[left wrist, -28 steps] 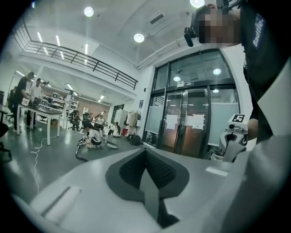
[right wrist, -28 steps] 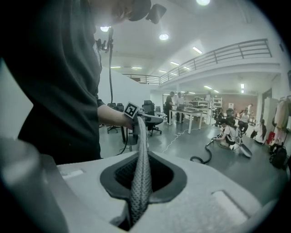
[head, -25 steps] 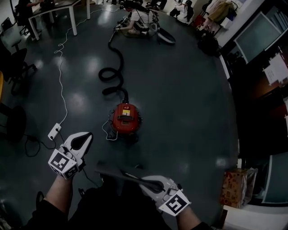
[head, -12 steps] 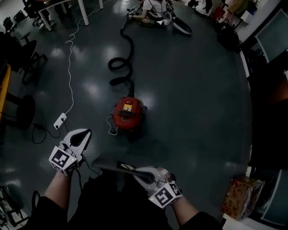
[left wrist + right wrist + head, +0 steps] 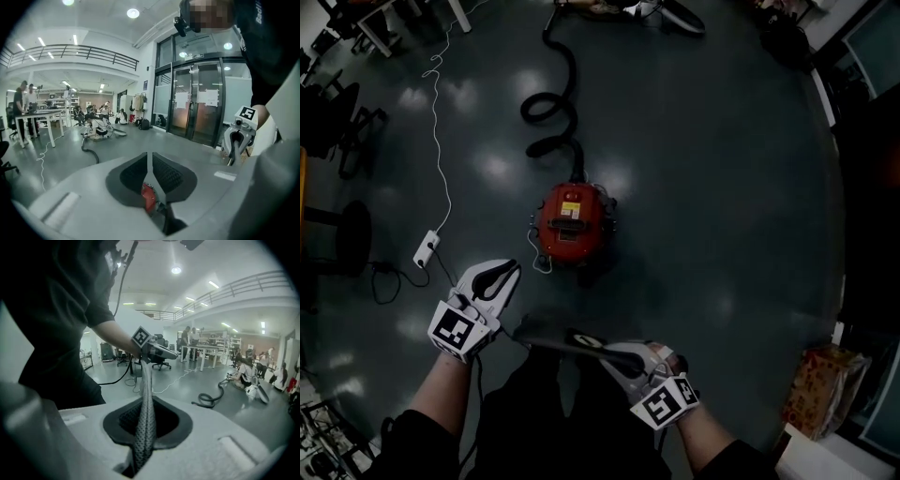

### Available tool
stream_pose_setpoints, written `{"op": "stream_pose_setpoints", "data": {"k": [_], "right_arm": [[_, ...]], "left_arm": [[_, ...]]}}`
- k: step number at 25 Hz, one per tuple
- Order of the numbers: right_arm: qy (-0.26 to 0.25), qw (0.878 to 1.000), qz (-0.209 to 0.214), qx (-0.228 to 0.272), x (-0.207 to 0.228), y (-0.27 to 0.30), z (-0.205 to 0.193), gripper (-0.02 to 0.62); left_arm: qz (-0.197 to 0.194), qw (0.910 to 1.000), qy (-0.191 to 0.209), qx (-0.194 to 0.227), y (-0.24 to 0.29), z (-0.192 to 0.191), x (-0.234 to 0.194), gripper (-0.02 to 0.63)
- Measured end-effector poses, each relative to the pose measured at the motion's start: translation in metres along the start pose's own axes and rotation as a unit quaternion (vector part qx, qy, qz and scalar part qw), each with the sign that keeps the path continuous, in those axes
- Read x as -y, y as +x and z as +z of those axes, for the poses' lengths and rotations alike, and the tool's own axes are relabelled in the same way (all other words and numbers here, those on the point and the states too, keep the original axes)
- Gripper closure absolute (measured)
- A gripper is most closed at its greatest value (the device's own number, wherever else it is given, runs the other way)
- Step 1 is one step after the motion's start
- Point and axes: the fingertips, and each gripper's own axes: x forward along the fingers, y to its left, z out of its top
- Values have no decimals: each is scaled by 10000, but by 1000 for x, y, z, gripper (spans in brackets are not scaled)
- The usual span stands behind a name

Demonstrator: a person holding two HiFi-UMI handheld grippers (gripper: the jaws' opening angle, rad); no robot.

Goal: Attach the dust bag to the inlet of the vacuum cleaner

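Note:
The red vacuum cleaner stands on the dark floor, its black hose snaking away from it. My right gripper is shut on the dust bag, a flat dark grey woven piece that runs leftward from its jaws. In the right gripper view the dust bag stands edge-on between the pads. My left gripper hovers just left of the bag's free end, between it and the vacuum. Its jaws are opening, with a thin gap and nothing between them. Through that gap in the left gripper view shows the red vacuum cleaner.
A white power strip with a white cable lies left of the vacuum. A black chair base stands at the far left. A cardboard-coloured bag sits at the lower right. A person sits on the floor by the hose's far end.
The left gripper has moved right, closer to the bag's free end. The right gripper keeps its hold on the bag. The vacuum now sits higher in the head view.

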Motion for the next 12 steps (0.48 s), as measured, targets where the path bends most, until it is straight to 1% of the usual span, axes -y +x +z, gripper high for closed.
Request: {"op": "stream_pose_setpoints", "data": {"k": [2, 5, 7, 12], "right_arm": [[149, 9999, -46, -42, 4, 11, -7, 568], [213, 9996, -65, -150, 7, 29, -27, 568], [252, 9994, -93, -196, 9, 43, -40, 568], [361, 9991, -138, -148, 19, 75, -67, 568]], "left_arm": [[-93, 9999, 112, 8, 15, -12, -10, 563], [-219, 9996, 186, 23, 37, -38, -23, 551], [-370, 9988, 309, -29, 50, -51, -27, 547], [-596, 9964, 594, -86, 78, -81, -39, 532]]}}
